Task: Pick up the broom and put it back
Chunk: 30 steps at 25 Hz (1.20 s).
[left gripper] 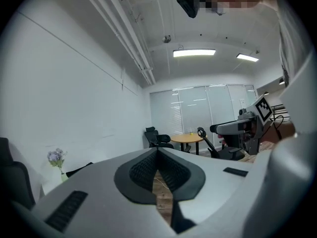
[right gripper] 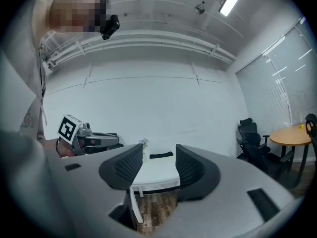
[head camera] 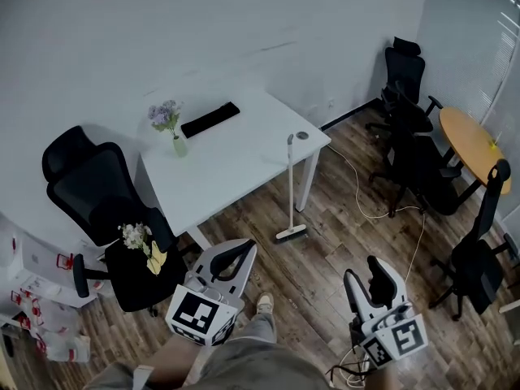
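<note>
Closest in, the left tool point(head camera: 230, 258) is held with its jaws shut together, nothing between them, and the right tool point(head camera: 366, 276) with its jaws parted and empty. Both are held above the wooden floor point(head camera: 325, 242). Well apart from both, the broom point(head camera: 291, 187) is seen upright, its handle top leaned on the front edge of the white bench point(head camera: 236, 165) near the right corner, its brush head on the floor.
</note>
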### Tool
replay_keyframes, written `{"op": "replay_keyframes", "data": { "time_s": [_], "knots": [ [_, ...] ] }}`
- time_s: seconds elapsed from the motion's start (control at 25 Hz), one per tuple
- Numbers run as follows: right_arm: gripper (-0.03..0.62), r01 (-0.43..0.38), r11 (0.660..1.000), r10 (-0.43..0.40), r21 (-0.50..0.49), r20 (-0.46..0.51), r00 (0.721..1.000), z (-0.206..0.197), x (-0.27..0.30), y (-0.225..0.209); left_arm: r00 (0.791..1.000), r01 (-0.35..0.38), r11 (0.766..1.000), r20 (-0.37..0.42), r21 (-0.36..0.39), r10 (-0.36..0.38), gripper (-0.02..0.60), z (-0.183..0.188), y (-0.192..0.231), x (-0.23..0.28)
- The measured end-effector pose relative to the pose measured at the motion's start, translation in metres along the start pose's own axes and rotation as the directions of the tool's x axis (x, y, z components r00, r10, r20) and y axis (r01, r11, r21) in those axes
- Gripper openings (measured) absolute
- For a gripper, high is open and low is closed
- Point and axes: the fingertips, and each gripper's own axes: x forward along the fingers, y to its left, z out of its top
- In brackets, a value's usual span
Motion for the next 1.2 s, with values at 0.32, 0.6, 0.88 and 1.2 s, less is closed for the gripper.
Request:
{"op": "replay_keyframes", "data": {
  "time_s": [0.32,0.6,0.88,1.2],
  "knots": [
    [0.213,0.005,1.000,-0.006,-0.007,-0.047,0.999,0.003,0.102,-0.032,0.999,0.032,1.000,-0.025,0.002,-0.031,0.015,-0.002,0.073,0.069],
    [0.213,0.006,1.000,-0.006,0.009,-0.057,0.998,0.002,0.164,-0.049,0.998,0.057,0.998,-0.041,-0.004,-0.057,0.015,-0.008,0.112,0.111],
    [0.213,-0.011,0.999,0.015,0.037,-0.111,0.994,-0.013,0.187,-0.067,0.998,0.012,1.000,-0.061,-0.029,-0.013,0.015,-0.020,0.133,0.126],
    [0.213,-0.036,0.998,0.042,0.041,-0.141,0.989,-0.018,0.213,-0.100,0.996,-0.041,0.997,-0.085,-0.058,0.036,0.015,-0.024,0.143,0.149]
  ]
}}
